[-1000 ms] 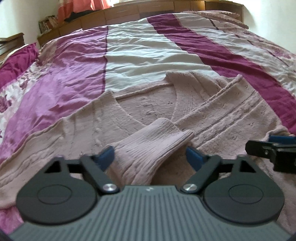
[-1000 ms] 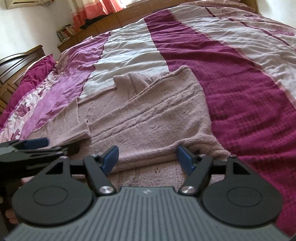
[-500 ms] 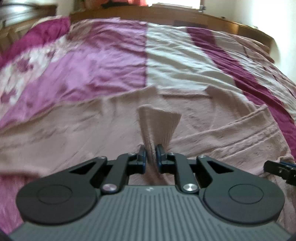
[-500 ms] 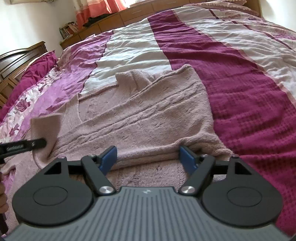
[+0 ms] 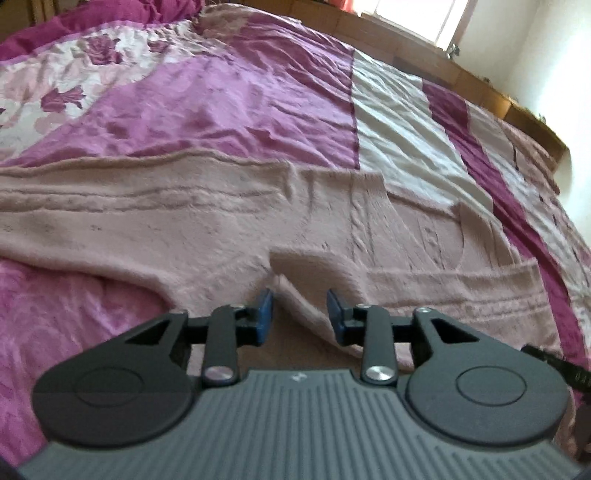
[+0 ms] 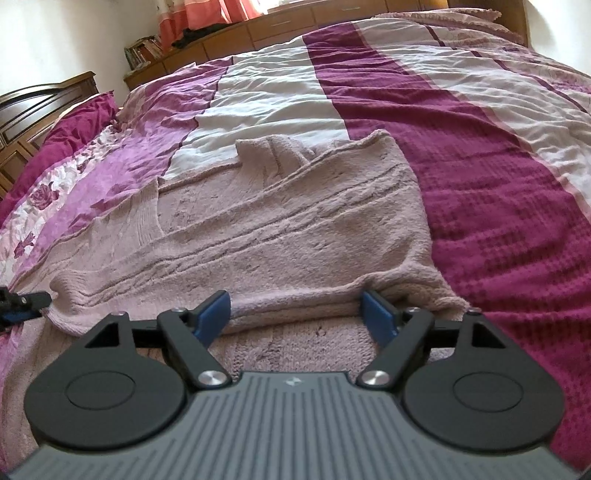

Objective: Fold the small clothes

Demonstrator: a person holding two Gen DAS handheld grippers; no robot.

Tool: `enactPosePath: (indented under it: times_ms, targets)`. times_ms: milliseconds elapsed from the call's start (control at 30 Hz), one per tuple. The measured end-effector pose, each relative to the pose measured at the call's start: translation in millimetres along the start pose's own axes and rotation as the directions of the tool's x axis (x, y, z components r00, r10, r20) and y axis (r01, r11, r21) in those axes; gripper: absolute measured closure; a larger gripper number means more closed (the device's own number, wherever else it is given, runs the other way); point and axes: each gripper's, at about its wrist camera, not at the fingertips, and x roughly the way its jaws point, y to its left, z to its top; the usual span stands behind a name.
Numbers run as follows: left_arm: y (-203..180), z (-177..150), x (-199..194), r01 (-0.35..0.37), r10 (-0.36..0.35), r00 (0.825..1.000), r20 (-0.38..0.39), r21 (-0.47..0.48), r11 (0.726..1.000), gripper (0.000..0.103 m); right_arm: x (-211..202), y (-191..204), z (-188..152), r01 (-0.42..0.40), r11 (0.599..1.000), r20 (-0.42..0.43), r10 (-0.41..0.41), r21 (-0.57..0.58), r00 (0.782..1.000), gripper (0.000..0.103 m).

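Wooden headboard (image 6: 44, 99) at upper left of the right wrist view; low wooden shelf (image 6: 295, 22) with books (image 6: 142, 50) along the top, orange curtain (image 6: 207, 14) above it. Nothing stands between tools and garment.

Bedspread (image 6: 480, 184): wide stripes, dark magenta waffle weave, cream, glossy crumpled purple, floral strip at far left.

Sweater (image 6: 277, 229): dusty pink knit, fuzzy, cable ribs, spread flat mid-frame with one side folded over.

Left gripper (image 5: 300, 314): jaws opening, partly apart; a raised fold of the knit lies between the blue pads (image 5: 265, 314), not pinched.

Right gripper (image 6: 300, 315): jaws opening, wide apart, straddling the sweater's thick folded edge at lower centre, pads just beside it and not squeezing it.
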Motion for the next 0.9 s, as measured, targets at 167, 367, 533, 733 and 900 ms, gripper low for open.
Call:
enactPosePath:
  times_ms: [167,367,533,733,900]
  targets:
    - [8,8,14,-0.005,0.005,1.0,-0.018,-0.01,1.0,0.054,0,1,-1,-0.003,1.0,0.0,0.003,-0.008,1.0,0.017]
    - [-7,3,36,-0.009,0.013,0.999,-0.032,0.129,0.992,0.054,1,1,-1,-0.001,1.0,0.002,0.001,-0.016,1.0,0.016]
    - [-17,-2,42,-0.026,0.027,1.0,0.0,0.203,0.979,0.065,-3,0,7,-0.017,1.0,-0.008,0.017,0.009,1.0,0.016]
    - [-15,0,39,0.008,-0.009,1.0,0.006,0.188,0.982,0.086,2,-16,56,-0.034,0.998,0.043,0.031,0.061,0.999,0.016]
    - [-15,-3,43,-0.005,0.005,1.0,0.0,0.193,0.981,0.086,32,-41,115,-0.008,0.998,0.095,0.002,0.056,0.995,0.016]
